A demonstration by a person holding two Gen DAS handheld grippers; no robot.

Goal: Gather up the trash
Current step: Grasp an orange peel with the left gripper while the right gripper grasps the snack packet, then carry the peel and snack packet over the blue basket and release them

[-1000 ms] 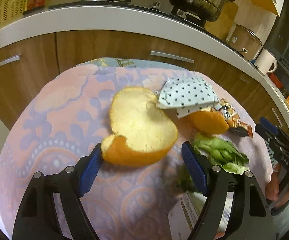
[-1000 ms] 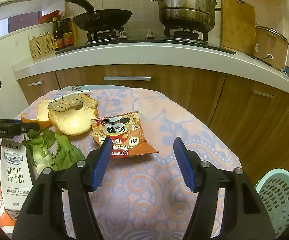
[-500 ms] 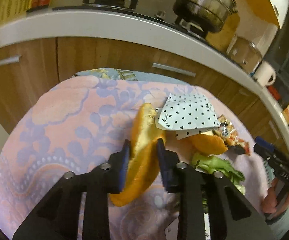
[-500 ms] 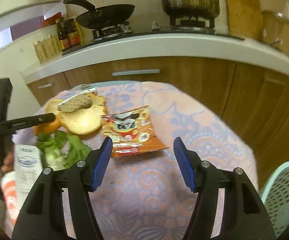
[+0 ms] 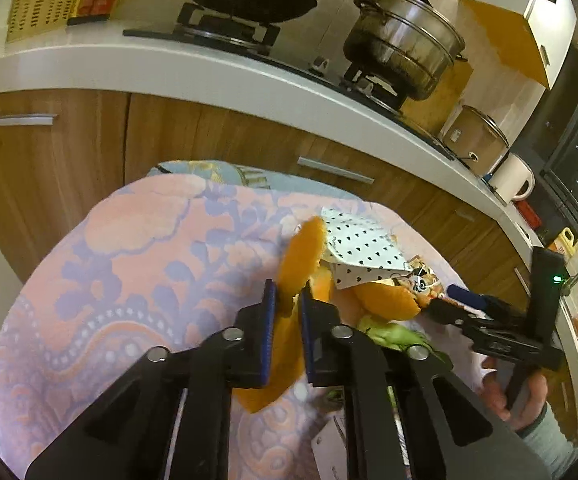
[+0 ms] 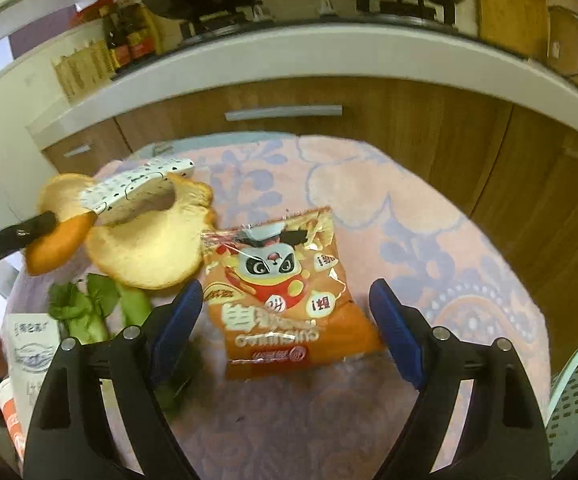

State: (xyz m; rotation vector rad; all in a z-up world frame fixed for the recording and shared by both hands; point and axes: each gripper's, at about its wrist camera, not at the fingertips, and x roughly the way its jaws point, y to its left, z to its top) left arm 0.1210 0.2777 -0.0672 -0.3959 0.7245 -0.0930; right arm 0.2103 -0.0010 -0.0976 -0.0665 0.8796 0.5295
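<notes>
My left gripper [image 5: 287,300] is shut on a large orange peel [image 5: 297,264] and holds it up on edge above the pink patterned tablecloth [image 5: 129,280]. The same peel shows in the right wrist view [image 6: 57,240], pinched at the far left. A second peel [image 6: 149,248] lies on the cloth under a white dotted paper [image 6: 137,184]. My right gripper [image 6: 285,308] is open, its fingers either side of an orange snack bag [image 6: 281,284] that lies flat. Green vegetable scraps [image 6: 89,308] lie left of it.
A milk carton [image 6: 33,352] lies at the near left. A pale green mesh basket [image 6: 577,396] stands at the lower right, off the table. Wooden cabinets [image 6: 409,128] and a white counter with stove, pan and pot run behind the table.
My left gripper closed on the orange peel and lifted it on edge off the cloth. My right gripper moved closer over the snack bag and stayed open.
</notes>
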